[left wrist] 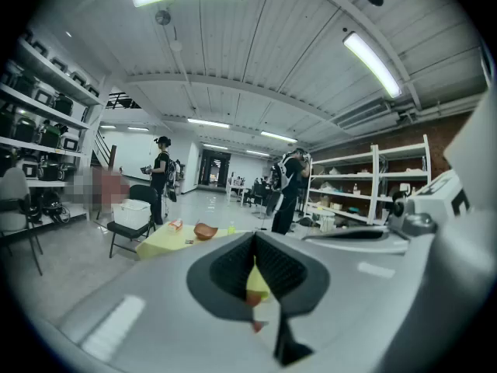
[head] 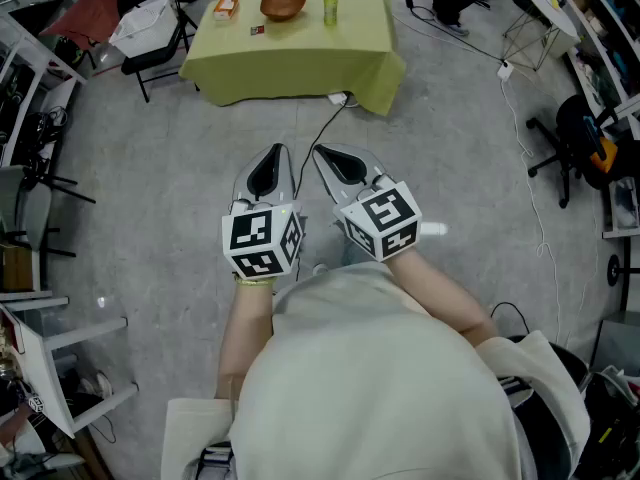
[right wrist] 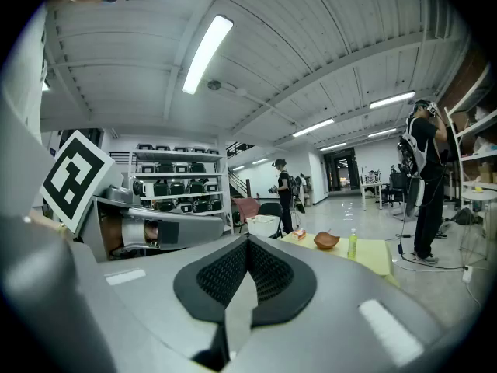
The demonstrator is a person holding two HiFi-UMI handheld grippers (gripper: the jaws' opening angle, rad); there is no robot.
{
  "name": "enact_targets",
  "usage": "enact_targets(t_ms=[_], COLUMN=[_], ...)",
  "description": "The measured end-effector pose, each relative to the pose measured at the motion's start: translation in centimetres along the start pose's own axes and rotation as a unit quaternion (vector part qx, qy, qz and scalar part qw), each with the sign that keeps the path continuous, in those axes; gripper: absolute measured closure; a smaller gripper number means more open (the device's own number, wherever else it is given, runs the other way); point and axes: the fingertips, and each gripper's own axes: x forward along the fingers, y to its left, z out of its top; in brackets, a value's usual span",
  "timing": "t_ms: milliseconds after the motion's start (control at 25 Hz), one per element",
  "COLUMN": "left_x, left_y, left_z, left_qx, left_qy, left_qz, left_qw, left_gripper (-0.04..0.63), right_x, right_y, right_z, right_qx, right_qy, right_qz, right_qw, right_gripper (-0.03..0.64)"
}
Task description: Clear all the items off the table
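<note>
Our head camera looks steeply down over left gripper and right gripper, table far ahead at top, our gripper cameras sit close behind their jaws facing nearly level, all three share that distant table.

- Tablecloth: plain yellow-green.
- Bowl: reddish brown.
- Bottle: pale green.
- Carton: orange and white.
- Left gripper and right gripper: grey shells; pads black with a fine mesh texture.
- Marker cubes: white faces with black square patterns.
- Floor: mottled grey.
- Person's top: cream.
- Chair: black.
- Bag on the chair: white.
</note>
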Motion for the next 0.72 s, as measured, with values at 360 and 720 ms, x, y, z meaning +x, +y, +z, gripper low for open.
enact_targets(t_ms=[360,720], left_x=[-0.1,-0.6], left_y=[0.7,1.5], left_z=[-0.1,-0.5], left_qx=[-0.009,-0.018], left_qy=[-0.002,0.000], left_qz=[0.005,0.003], left_qw=[0.9999,0.9998], left_gripper=[0.584,0.584], right_x=[0.4,0.5], right_y=[0.3,1.5], right_z=[0.1,-0.1], right_qx=[-0.007,-0.003], right_qy=[0.003,0.005], right_qz=[0.006,0.012], right_qw=[1.000,1.000], right_gripper=[0.620,0.620])
